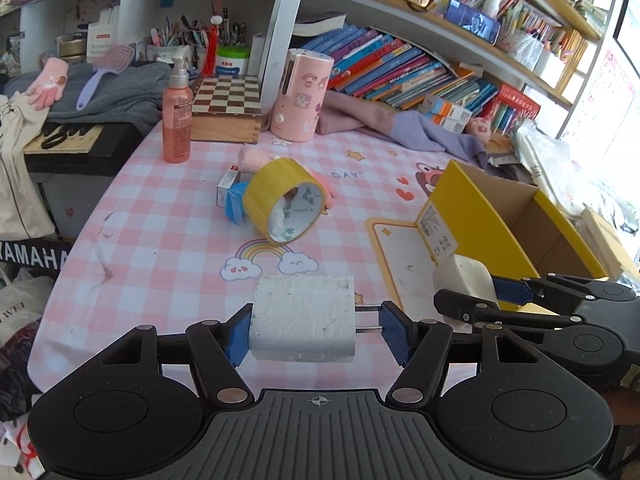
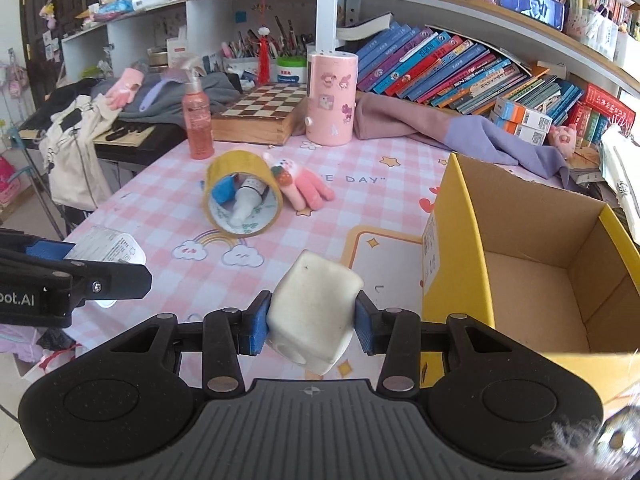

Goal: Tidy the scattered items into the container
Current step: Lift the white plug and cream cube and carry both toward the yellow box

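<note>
My left gripper (image 1: 316, 330) is shut on a white charger plug (image 1: 303, 317), its two metal prongs against the right pad. My right gripper (image 2: 311, 322) is shut on a cream cube-shaped object (image 2: 314, 310), held just left of the yellow cardboard box (image 2: 452, 240), which stands open and looks empty. The right gripper with its cube also shows in the left wrist view (image 1: 470, 294). On the pink checked tablecloth lie a yellow tape roll (image 2: 240, 200) with a small white bottle (image 2: 246, 202) and a blue item inside it, and a pink bunny glove (image 2: 306, 186) beside it.
A pink spray bottle (image 2: 197, 118), a chessboard box (image 2: 260, 118) and a pink cylinder (image 2: 331, 98) stand at the table's back. Purple cloth (image 2: 480, 132) lies along leaning books. A keyboard with clothes on it sits off the left edge.
</note>
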{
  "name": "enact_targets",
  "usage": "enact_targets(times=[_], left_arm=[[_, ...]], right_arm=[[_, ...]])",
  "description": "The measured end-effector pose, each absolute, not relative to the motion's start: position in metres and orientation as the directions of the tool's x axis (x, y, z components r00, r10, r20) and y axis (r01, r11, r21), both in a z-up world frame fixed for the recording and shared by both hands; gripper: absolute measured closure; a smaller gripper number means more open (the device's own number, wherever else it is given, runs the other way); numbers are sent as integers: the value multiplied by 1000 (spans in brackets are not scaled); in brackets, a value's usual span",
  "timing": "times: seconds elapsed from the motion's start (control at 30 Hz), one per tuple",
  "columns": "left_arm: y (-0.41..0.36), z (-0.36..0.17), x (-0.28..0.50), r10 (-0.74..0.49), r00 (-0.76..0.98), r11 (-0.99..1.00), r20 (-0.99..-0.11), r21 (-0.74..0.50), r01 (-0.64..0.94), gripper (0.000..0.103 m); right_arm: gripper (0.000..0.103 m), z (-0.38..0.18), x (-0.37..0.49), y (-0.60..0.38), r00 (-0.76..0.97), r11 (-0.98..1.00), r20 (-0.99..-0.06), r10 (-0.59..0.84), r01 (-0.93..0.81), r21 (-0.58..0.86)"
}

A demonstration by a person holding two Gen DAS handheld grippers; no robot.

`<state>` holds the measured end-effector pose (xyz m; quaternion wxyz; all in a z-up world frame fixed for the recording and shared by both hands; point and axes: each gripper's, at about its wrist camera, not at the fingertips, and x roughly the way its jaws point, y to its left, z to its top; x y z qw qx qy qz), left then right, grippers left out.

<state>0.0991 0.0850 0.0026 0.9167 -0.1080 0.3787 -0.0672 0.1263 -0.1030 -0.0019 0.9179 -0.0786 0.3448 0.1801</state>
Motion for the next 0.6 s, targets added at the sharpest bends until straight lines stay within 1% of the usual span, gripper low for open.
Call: enact_targets(times=[0.6], left_arm=[[71,13,31,-263,710,957,-653,-268,108,37]], right_arm=[[63,4,52,-123,709,950,-657,257,-312,35]])
